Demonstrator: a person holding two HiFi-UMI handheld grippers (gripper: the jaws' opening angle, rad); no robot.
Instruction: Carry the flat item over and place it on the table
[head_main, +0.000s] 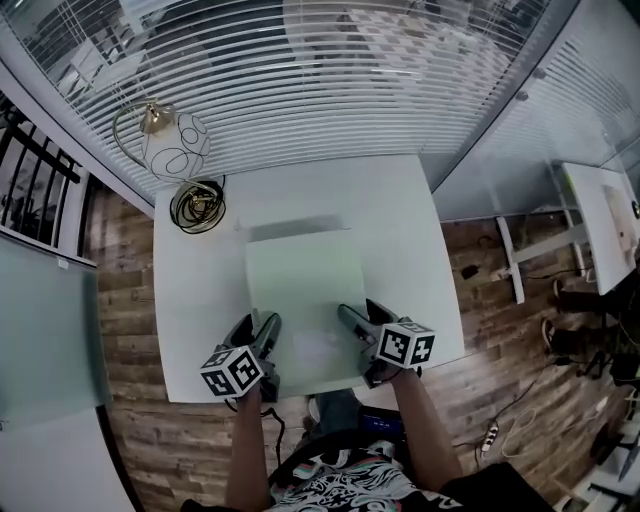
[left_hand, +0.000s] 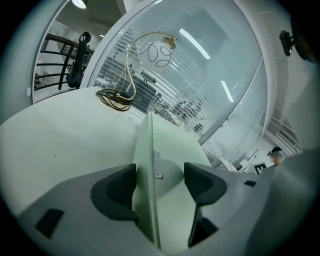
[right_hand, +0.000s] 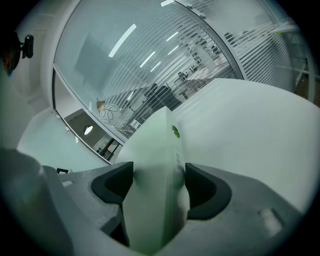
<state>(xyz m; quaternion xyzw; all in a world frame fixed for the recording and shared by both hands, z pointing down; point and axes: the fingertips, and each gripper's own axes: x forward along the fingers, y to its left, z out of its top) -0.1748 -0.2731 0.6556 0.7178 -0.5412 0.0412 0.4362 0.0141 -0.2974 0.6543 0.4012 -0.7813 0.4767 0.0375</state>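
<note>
Pale green flat board (head_main: 305, 275) over the white table (head_main: 195, 320). The right gripper (head_main: 360, 312) pinches its near edge. The left gripper (head_main: 257, 325) has its jaws spread around it. The edge marking (left_hand: 158, 165) is unreadable.

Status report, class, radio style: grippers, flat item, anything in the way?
Right gripper shut on flat green panel. Left gripper: jaws straddle its edge, grip unclear. Panel over white table. Lamp at far-left corner, clear.

An office, by its glass walls (head_main: 510, 150), slatted blinds (head_main: 330, 90), white table (head_main: 195, 300) and wood-plank floor (head_main: 125, 330).
</note>
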